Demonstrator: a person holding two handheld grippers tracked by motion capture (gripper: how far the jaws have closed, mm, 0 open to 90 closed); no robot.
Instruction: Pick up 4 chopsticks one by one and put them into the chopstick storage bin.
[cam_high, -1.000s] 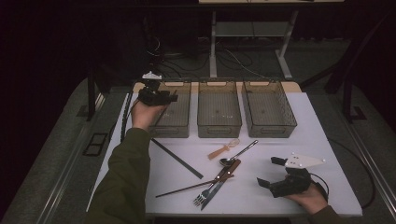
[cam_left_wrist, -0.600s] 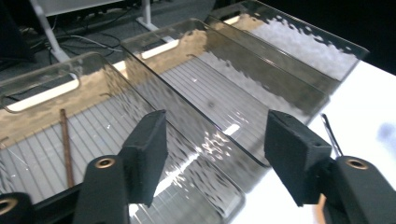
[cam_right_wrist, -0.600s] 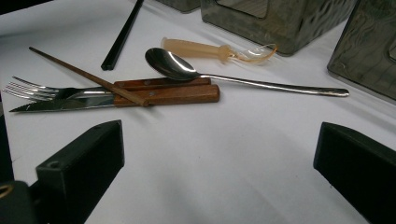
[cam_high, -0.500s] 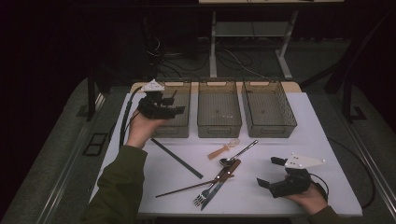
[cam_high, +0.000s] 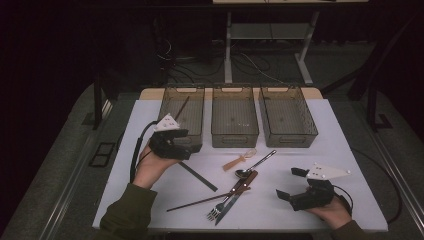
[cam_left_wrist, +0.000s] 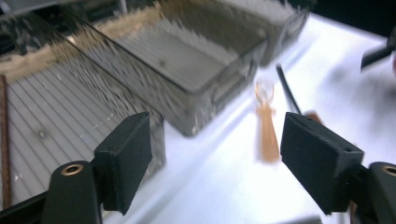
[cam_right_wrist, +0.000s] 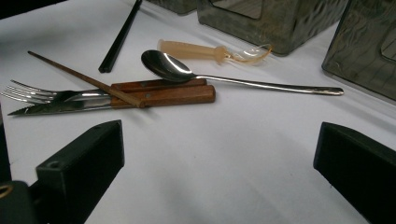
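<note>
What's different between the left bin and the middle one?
The left bin has a brown chopstick leaning inside it; the middle bin looks empty. The left gripper sits at the left bin's front edge, its jaws open with nothing between them, having just been opening; the middle bin has no gripper near it. Both are smoky see-through boxes of like size, side by side at the table's far edge.

High view above table (cam_high: 150, 115); both gripper views low, close, sharing the plastic spoon (cam_left_wrist: 266, 126)
</note>
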